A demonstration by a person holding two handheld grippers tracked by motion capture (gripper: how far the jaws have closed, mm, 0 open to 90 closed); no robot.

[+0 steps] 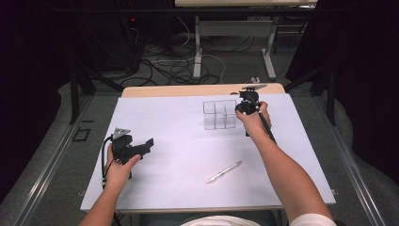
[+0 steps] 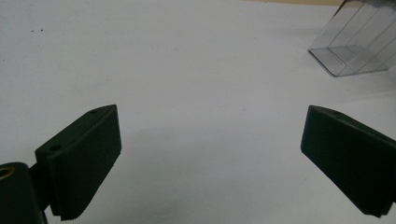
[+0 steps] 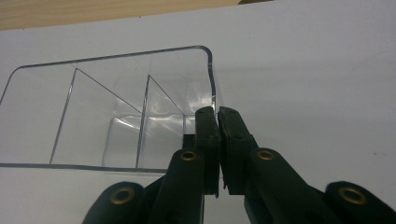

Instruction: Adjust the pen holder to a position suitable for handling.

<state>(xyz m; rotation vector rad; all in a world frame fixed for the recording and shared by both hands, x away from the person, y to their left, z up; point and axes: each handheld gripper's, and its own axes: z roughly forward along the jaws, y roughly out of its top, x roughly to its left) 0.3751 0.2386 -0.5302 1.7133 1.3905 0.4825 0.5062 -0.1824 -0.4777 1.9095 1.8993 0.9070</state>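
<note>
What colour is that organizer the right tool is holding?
Clear, colourless plastic: the organizer has see-through walls and dividers. The right gripper view shows it best.

A table point(image 1: 155, 188) with a white top and a pale wooden far edge stands on grey carpet floor point(image 1: 47, 165). Dark curtains point(image 1: 362, 70) close in both sides of the room, leaving the far area dim. Beyond it, a second table point(image 1: 244, 4) rests on 2 white legs, with black and white cables point(image 1: 174, 66) tangled on the floor beneath. A small red light point(image 1: 134, 20) glows at the dark back.
</note>
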